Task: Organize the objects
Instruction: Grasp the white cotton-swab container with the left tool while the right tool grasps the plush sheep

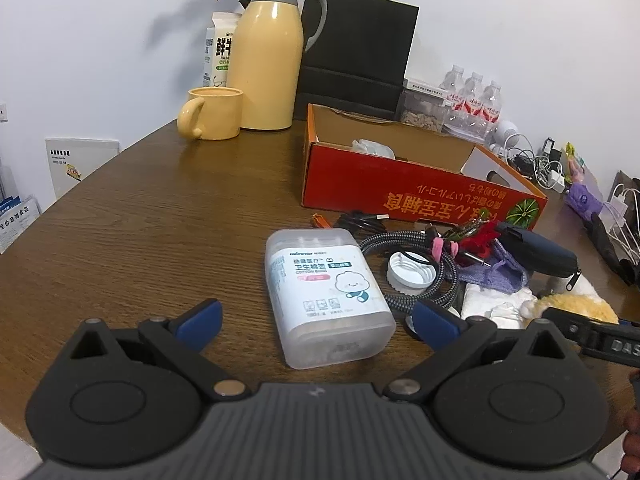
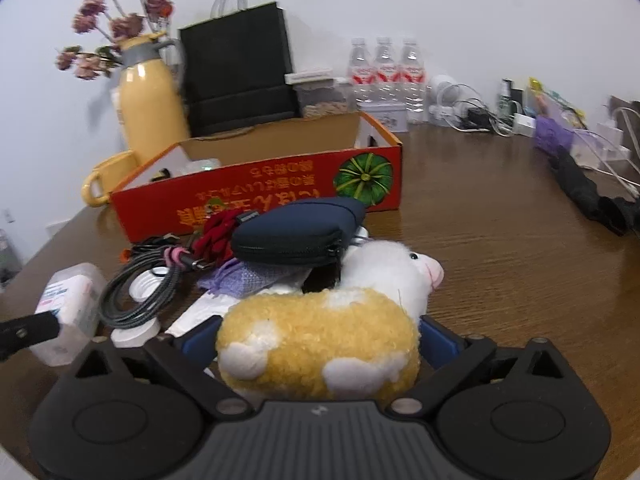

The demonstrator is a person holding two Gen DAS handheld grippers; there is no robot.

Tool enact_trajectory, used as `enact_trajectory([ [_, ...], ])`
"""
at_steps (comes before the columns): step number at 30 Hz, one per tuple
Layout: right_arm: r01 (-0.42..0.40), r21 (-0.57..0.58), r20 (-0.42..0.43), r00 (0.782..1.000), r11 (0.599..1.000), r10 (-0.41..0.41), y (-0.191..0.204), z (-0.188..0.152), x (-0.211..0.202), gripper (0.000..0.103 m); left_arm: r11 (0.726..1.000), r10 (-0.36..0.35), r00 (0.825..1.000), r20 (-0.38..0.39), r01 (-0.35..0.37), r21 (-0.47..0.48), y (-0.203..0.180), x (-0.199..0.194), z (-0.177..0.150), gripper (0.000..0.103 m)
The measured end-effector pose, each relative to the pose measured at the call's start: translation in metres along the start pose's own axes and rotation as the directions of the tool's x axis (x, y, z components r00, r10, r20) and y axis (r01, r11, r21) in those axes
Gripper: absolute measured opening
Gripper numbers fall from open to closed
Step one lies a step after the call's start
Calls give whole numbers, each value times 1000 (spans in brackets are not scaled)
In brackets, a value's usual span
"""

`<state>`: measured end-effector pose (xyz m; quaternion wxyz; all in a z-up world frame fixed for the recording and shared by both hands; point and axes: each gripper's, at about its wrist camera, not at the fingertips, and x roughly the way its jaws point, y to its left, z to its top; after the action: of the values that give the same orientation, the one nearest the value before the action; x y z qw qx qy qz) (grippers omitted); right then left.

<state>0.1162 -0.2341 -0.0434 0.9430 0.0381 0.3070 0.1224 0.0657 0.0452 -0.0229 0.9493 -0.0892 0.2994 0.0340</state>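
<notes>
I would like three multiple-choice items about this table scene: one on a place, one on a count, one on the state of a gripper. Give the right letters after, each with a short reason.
1. Where does the translucent plastic cotton-swab box lie?
A. inside the red cardboard box
B. on the brown wooden table, in front of the left gripper
C. on top of the black paper bag

2. How many clear water bottles with red labels stand by the wall?
A. one
B. three
C. five

3. What is between the right gripper's fingers?
A. a yellow-and-white plush sheep
B. a yellow mug
C. nothing

Answers:
1 B: it rests flat on the table, between the spread fingers of the left gripper, outside the red cardboard box.
2 B: three bottles stand side by side.
3 A: the right gripper has the plush sheep filling the space between its blue pads.
</notes>
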Motion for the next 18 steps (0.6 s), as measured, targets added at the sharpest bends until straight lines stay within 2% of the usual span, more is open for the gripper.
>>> enact_trajectory([
  [7, -67, -36, 61, 996, 997, 69, -27, -2, -17, 93, 998, 55, 998, -11, -55, -2, -14, 15, 8, 103],
  [18, -78, -88, 123, 988, 993, 89, -56, 6, -28, 93, 985, 164, 986, -18, -164, -46, -21, 36, 9, 102],
])
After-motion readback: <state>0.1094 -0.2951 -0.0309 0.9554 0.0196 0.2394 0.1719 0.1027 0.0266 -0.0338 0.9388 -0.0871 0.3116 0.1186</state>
